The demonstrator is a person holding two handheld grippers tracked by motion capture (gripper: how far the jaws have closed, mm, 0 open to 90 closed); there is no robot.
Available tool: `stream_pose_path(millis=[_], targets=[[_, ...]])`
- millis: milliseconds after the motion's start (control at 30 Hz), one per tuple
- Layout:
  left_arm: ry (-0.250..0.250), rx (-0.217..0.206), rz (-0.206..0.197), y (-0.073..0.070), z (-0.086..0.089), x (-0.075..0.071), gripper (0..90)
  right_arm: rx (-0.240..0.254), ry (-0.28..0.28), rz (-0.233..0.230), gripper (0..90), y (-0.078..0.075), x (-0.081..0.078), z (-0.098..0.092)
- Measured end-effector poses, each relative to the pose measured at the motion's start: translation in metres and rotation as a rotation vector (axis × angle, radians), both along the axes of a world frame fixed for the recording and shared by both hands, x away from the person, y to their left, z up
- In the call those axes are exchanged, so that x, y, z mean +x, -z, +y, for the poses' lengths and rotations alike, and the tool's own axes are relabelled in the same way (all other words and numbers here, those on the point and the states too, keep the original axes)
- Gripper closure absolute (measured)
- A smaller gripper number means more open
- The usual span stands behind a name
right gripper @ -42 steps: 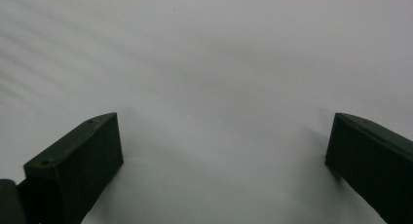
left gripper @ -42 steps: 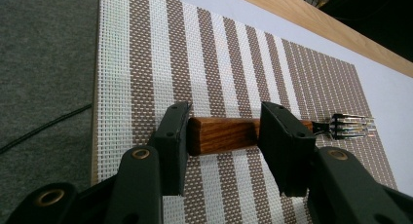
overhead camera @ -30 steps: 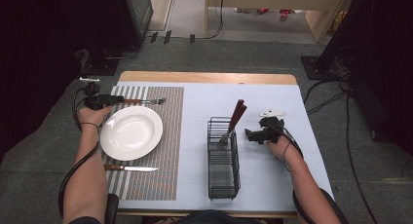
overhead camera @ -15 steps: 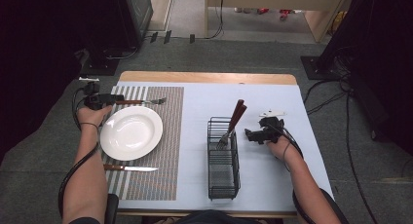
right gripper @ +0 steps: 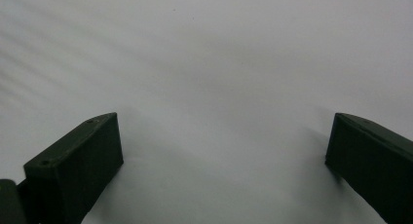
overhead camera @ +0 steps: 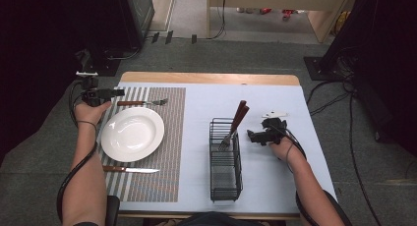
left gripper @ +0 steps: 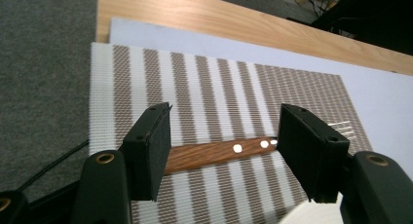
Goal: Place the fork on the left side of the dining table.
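A fork (overhead camera: 142, 102) with a wooden handle lies on the striped placemat (overhead camera: 172, 137), beyond a white plate (overhead camera: 132, 133). My left gripper (overhead camera: 118, 92) hovers at the fork's handle end. In the left gripper view its jaws (left gripper: 224, 143) have just been opening and stand apart above the handle (left gripper: 214, 153), with neither pad touching it. A knife (overhead camera: 130, 170) rests on the mat on the near side of the plate. My right gripper (overhead camera: 250, 135) sits low over the white table cover beside the wire basket (overhead camera: 225, 159), open and with nothing between its pads (right gripper: 224, 151).
The black wire basket holds wooden-handled cutlery (overhead camera: 236, 123) leaning at its far end. The plate's rim (left gripper: 311, 215) sits just under the left gripper's right jaw. Bare wood (overhead camera: 211, 78) runs along the table's far edge, with grey carpet and cables beyond.
The left gripper has lifted a little off the fork's handle, and the fork stays flat on the mat. The right hand and gripper have not moved.
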State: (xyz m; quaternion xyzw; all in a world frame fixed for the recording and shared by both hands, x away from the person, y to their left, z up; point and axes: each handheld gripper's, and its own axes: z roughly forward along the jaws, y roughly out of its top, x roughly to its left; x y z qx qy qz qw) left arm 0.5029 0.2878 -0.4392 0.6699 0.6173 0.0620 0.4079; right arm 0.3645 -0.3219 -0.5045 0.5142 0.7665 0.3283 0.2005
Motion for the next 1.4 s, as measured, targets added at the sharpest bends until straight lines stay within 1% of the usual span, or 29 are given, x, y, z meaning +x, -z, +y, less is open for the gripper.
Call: stream_pose_path(millis=[100, 200, 400, 467, 500, 533, 600, 667, 767, 800, 900, 967, 1000, 1033, 1067, 1133, 1233, 1267, 1300, 1333, 1400], targets=[[0.012, 0.003, -0.004, -0.005, -0.006, -0.002, 37.9, 0.000, 0.000, 0.000, 0.0, 0.000, 0.000, 0.000], [0.021, -0.002, 0.001, -0.008, -0.012, -0.006, 37.4, 0.000, 0.000, 0.001, 0.0, 0.000, 0.000, 0.000], [0.054, 0.013, -0.002, -0.013, -0.028, -0.011, 36.7, 0.000, 0.000, 0.001, 0.0, 0.000, 0.000, 0.000], [0.069, 0.022, -0.003, -0.014, -0.035, -0.012, 36.6, 0.000, 0.000, 0.001, 0.0, 0.000, 0.000, 0.000], [0.081, 0.042, -0.004, -0.015, -0.043, -0.015, 36.5, 0.000, 0.000, 0.001, 0.0, 0.000, 0.000, 0.000], [0.081, 0.042, -0.004, -0.015, -0.043, -0.015, 36.5, 0.000, 0.000, 0.001, 0.0, 0.000, 0.000, 0.000], [0.099, 0.044, -0.002, -0.015, -0.051, -0.017, 36.5, 0.000, 0.000, 0.002, 0.0, 0.000, 0.000, 0.000], [0.112, 0.064, -0.005, -0.015, -0.058, -0.019, 36.5, 0.000, 0.001, 0.002, 0.0, 0.000, 0.000, 0.000], [0.133, 0.068, -0.011, -0.017, -0.068, -0.022, 36.1, -0.001, 0.000, 0.002, 0.0, 0.000, 0.000, 0.000], [0.145, 0.062, -0.017, -0.019, -0.074, -0.023, 35.4, 0.000, 0.001, 0.002, 0.0, 0.000, 0.000, 0.000], [0.152, 0.064, -0.022, -0.021, -0.079, -0.025, 34.9, 0.000, 0.000, 0.002, 0.0, 0.000, 0.000, 0.000], [0.171, 0.064, -0.027, -0.023, -0.088, -0.029, 34.8, 0.000, 0.001, 0.002, 0.0, 0.000, 0.000, 0.000], [0.171, 0.064, -0.027, -0.023, -0.088, -0.029, 34.8, 0.000, 0.001, 0.002, 0.0, 0.000, 0.000, 0.000], [0.186, 0.067, -0.028, -0.024, -0.094, -0.031, 34.7, -0.001, 0.000, 0.001, 0.0, 0.000, 0.000, 0.000], [0.186, 0.067, -0.028, -0.024, -0.094, -0.031, 34.7, -0.001, 0.000, 0.001, 0.0, 0.000, 0.000, 0.000], [0.200, 0.068, -0.031, -0.025, -0.100, -0.033, 34.6, 0.000, 0.001, 0.002, 0.0, 0.000, 0.000, 0.000], [0.222, 0.070, -0.042, -0.025, -0.110, -0.036, 34.5, 0.000, 0.001, 0.002, 0.0, 0.000, 0.000, 0.000], [0.240, 0.072, -0.051, -0.026, -0.117, -0.038, 34.4, -0.002, 0.000, 0.001, 0.0, 0.000, 0.000, 0.000], [0.247, 0.072, -0.055, -0.026, -0.122, -0.039, 34.3, -0.002, 0.000, 0.001, 0.0, 0.000, 0.000, 0.000], [0.247, 0.072, -0.055, -0.026, -0.122, -0.039, 34.3, -0.002, 0.000, 0.002, 0.0, 0.000, 0.000, 0.000], [0.260, 0.070, -0.062, -0.027, -0.128, -0.041, 33.6, -0.002, 0.000, 0.002, 0.0, 0.000, 0.000, 0.000]])
